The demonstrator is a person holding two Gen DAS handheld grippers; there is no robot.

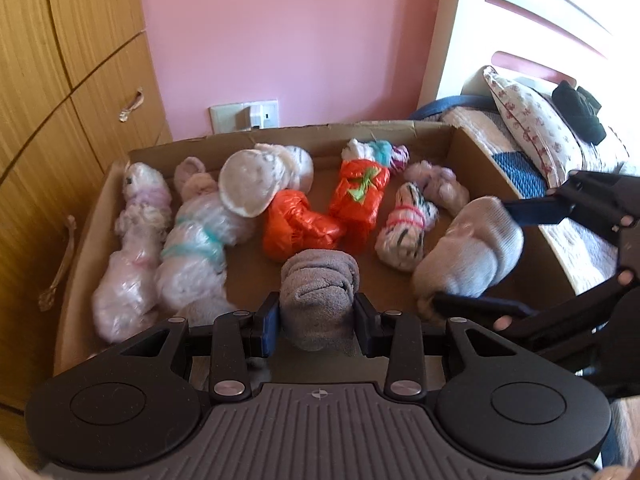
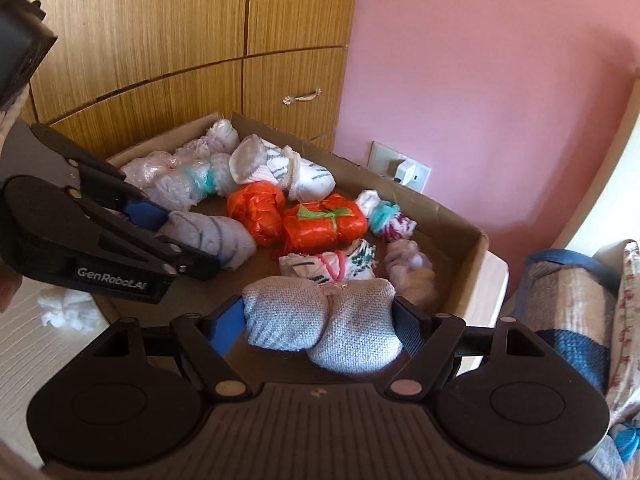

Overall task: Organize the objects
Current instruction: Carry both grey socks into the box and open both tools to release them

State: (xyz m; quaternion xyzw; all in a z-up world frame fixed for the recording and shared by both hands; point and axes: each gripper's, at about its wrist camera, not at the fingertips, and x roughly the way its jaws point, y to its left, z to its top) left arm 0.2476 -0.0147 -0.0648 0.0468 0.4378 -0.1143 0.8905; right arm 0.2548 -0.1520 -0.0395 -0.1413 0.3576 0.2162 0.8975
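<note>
Already most of the sorting looks done: your cardboard box (image 1: 472,152) holds two clear-wrapped white bundles (image 1: 192,248) left of your left tongs (image 1: 318,320), two orange plastic-wrapped bundles (image 1: 300,228) straight ahead of them, and several tied sock rolls ahead and to the right. Your left tongs are clenched on a grey rolled sock (image 1: 320,284), held low over the box's near edge. Your right tongs (image 2: 320,322) are clenched on a pale grey sock pair (image 2: 324,324), carried over the box's near right portion, just this side of a pink-tied striped roll (image 2: 332,266). Left to do, by my read: set both down in the bare near strip. A white scrap (image 2: 64,308) lies outside the box, left of your right tongs. Only legible writing: "GenRobot.AI" on the left tool's body.
</note>
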